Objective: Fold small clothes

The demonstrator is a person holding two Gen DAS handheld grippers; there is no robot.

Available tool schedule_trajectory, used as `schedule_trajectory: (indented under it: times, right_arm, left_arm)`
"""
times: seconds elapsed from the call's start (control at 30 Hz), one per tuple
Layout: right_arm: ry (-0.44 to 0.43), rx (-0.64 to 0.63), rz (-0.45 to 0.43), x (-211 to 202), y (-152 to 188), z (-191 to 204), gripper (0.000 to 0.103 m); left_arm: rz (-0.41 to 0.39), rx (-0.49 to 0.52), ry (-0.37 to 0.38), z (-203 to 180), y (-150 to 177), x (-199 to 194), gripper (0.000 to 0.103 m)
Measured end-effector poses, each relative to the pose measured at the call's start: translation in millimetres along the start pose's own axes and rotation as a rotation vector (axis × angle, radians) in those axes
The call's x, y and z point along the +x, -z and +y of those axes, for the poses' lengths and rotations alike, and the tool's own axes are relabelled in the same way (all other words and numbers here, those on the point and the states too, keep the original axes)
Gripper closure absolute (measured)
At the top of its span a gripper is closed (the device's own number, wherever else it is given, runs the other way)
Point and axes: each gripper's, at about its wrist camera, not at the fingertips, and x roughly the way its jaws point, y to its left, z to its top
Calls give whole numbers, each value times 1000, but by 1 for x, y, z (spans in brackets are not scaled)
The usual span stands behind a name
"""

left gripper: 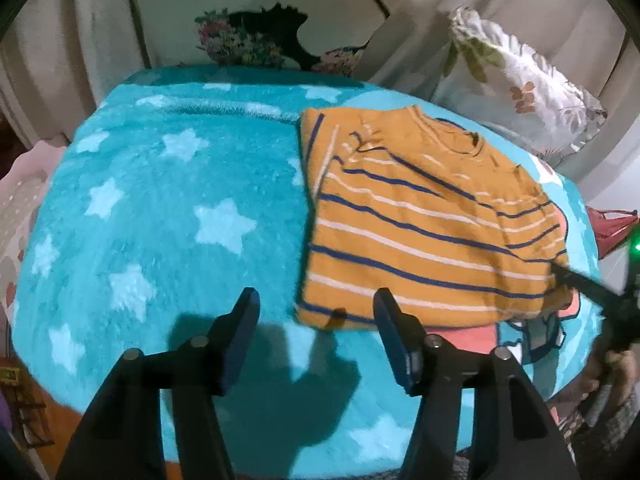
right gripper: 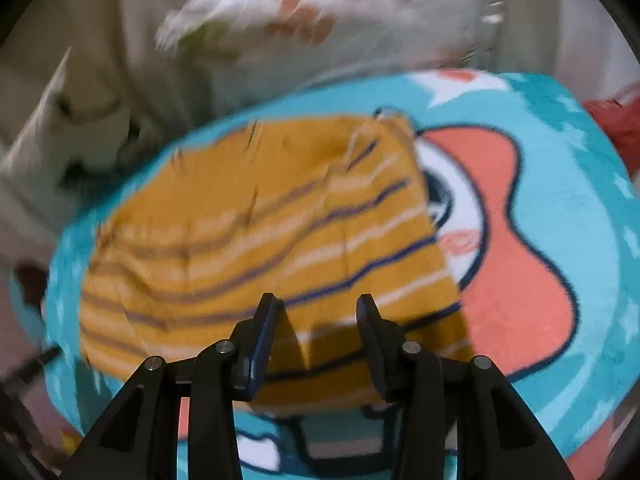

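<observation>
A small mustard shirt [left gripper: 420, 220] with blue and white stripes lies folded on the turquoise star blanket [left gripper: 172, 200], right of centre. My left gripper [left gripper: 316, 304] is open and empty, hovering above the blanket by the shirt's near left corner. My right gripper [right gripper: 318, 308] is open, just above the shirt's [right gripper: 260, 240] near hem; the right wrist view is motion-blurred. In the left wrist view the right gripper's finger [left gripper: 580, 284] shows at the shirt's right edge.
A floral pillow [left gripper: 516, 80] lies behind the blanket at the back right, and curtains [left gripper: 80, 40] hang behind. A pink cartoon print [right gripper: 512, 240] covers the blanket right of the shirt. A pale basket [left gripper: 20, 200] stands at the far left, a red object [left gripper: 612, 228] at the right.
</observation>
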Motion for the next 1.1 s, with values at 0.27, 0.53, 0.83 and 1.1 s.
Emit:
schedule_trajectory:
  times: [0.27,0.53,0.83,1.1]
  right_arm:
    - [105,110,-46,-25,-3,-67,56]
    - [87,5,-90,-65,28,-74,54]
    - [116,-99,-203,-109,49,-69,51]
    - [224,-197,-339,-132,77,-59,27]
  left_arm:
    - [-107,-26,-92,-33,29,-50,33]
    - [-213,-57,-189,-73,60,-80,27]
    - [-312,-108,-297,-89,71,-107,20]
    - [-220,-98,-245,-112,89,-100,17]
